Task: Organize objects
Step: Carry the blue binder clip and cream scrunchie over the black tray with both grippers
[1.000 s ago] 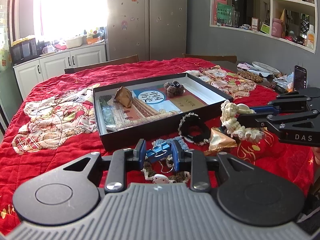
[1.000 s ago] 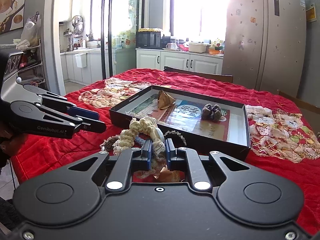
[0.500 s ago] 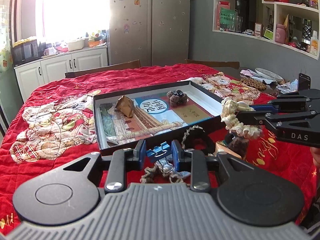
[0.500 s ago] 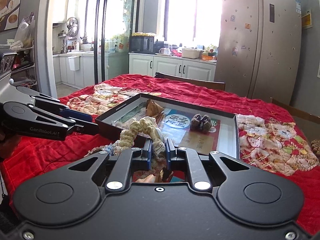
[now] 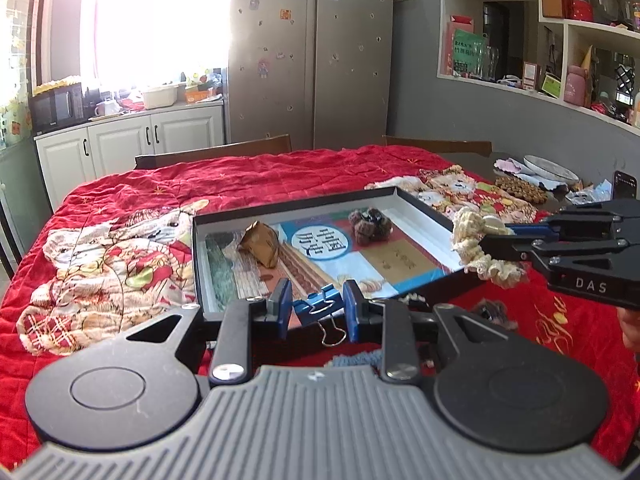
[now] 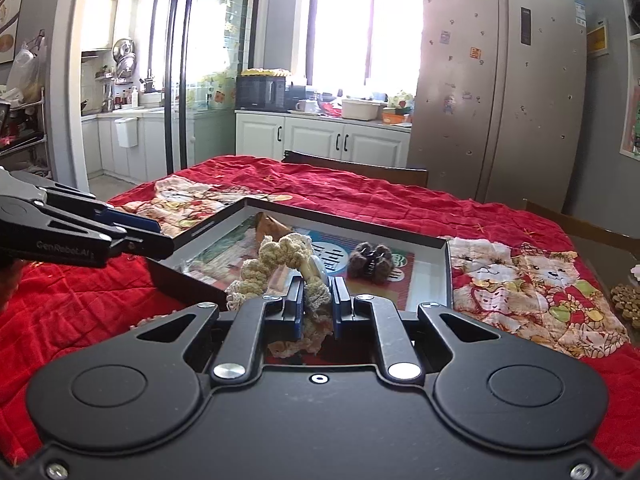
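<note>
A shallow black box (image 5: pixel 424 210) lies on the red tablecloth; it also shows in the right wrist view (image 6: pixel 446 276). Inside it lie a brown folded pouch (image 5: pixel 262 242) and a dark fuzzy scrunchie (image 5: pixel 368 224). My left gripper (image 5: pixel 318 306) is shut on a blue binder clip (image 5: pixel 320 308), held above the box's near edge. My right gripper (image 6: pixel 316 304) is shut on a cream crocheted scrunchie (image 6: pixel 280 258), held over the box's near right corner; the scrunchie also shows in the left wrist view (image 5: pixel 474 240).
More small items lie on the cloth below the grippers: a dark scrunchie (image 5: pixel 490 314) and a blue fabric piece (image 5: pixel 356 360). A plate (image 5: pixel 550 166), beads (image 5: pixel 520 190) and a phone (image 5: pixel 624 186) sit at the table's far right. Chairs stand behind the table.
Both grippers have risen from the cloth and moved toward the box, the left lifting the blue clip, the right carrying the cream scrunchie over the box's corner.
</note>
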The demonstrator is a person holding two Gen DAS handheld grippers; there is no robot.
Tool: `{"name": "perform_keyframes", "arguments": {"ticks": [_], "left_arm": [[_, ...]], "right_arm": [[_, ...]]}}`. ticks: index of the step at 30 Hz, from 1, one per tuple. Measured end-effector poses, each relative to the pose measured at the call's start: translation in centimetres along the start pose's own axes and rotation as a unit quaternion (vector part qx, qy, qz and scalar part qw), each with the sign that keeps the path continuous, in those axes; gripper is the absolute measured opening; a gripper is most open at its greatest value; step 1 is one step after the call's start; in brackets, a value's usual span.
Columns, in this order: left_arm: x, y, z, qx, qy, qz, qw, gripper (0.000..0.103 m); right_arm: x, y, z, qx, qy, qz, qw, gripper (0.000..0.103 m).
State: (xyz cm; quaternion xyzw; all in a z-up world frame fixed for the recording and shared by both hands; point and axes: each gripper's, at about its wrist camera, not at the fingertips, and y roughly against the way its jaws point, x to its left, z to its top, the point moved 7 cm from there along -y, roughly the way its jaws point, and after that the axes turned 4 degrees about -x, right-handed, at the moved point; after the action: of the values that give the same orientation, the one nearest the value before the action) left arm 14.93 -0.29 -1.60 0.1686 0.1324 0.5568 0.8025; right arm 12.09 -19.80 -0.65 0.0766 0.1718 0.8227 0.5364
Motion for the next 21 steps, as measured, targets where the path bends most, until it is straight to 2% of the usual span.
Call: {"name": "perform_keyframes", "arguments": {"ticks": [21], "left_arm": [[0.0,-8.0,1.3,0.026,0.007,0.006,0.9996,0.031]], "right_arm": [[-3.3,-8.1,-0.1,0.028,-0.028,-0.029,0.999,0.013]]}}
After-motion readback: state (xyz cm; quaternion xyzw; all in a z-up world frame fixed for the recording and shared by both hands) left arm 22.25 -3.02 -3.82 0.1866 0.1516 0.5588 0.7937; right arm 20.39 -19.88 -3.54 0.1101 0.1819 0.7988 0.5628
